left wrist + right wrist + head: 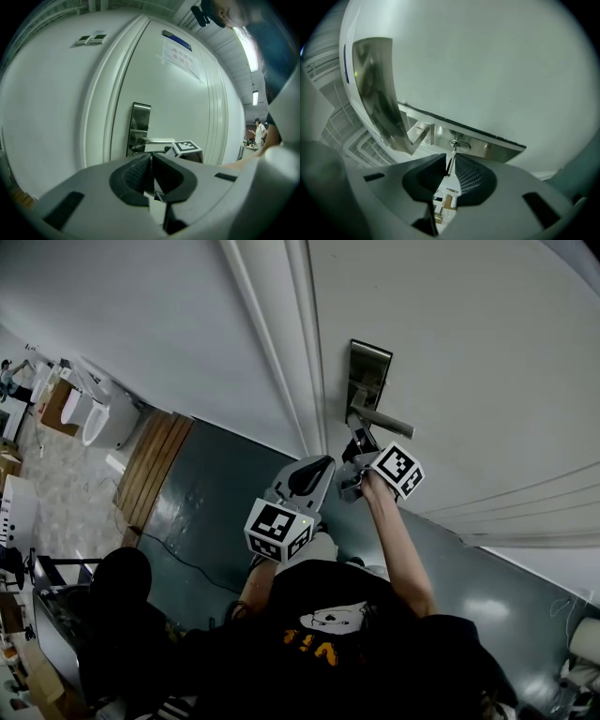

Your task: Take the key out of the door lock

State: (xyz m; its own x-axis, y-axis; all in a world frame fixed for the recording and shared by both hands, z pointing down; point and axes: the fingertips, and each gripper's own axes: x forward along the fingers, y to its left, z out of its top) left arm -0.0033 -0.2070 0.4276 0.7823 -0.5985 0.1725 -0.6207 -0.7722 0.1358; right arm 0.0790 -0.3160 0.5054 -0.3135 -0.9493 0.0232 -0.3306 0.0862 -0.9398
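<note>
The metal key sticks out of the round lock cylinder in the steel lock plate, under the lever handle. My right gripper is shut on the key, which shows edge-on between the ribbed pads. From the head view, the right gripper is pressed up to the door just below the handle and hides the key. My left gripper hangs lower left of the lock, apart from the door. Its jaws are shut with nothing between them.
The white door fills the right of the head view, with its frame left of the lock plate. Grey floor, wooden planks and a cable lie to the left. A person stands far off.
</note>
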